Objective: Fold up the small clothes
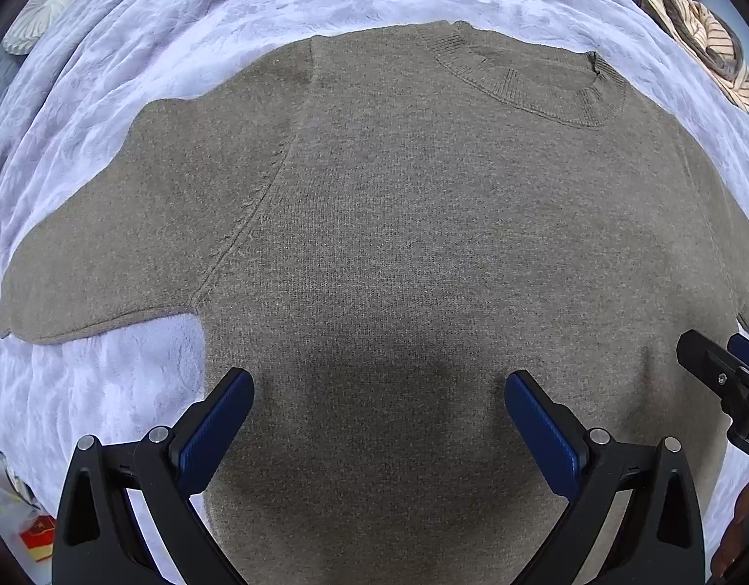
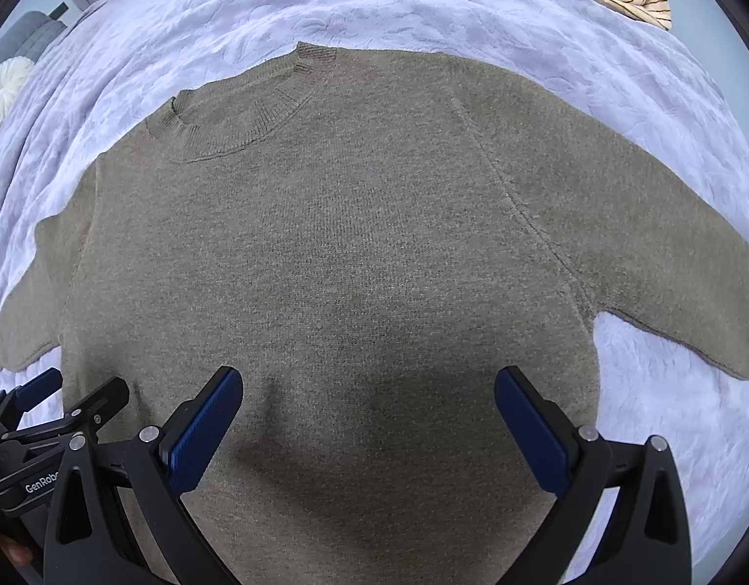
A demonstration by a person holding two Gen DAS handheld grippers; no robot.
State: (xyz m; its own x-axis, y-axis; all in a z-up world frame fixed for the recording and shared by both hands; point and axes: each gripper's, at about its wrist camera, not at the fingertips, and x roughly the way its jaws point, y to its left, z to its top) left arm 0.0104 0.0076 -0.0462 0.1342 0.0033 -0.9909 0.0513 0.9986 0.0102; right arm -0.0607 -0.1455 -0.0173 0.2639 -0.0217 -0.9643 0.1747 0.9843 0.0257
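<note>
We are holding both tongs wide open and empty over the lower body of a brown sweater (image 1: 399, 224): the left gripper (image 1: 379, 414) and the right gripper (image 2: 369, 409) are hovering side by side. The sweater is lying flat, face up, on a pale lilac blanket (image 2: 423, 5), collar (image 1: 525, 83) pointing away from us, hem nearest, its long axis running straight ahead. We are judging the knit soft, light and floppy, best pinched at a sleeve (image 1: 106, 243) or shoulder edge
</note>
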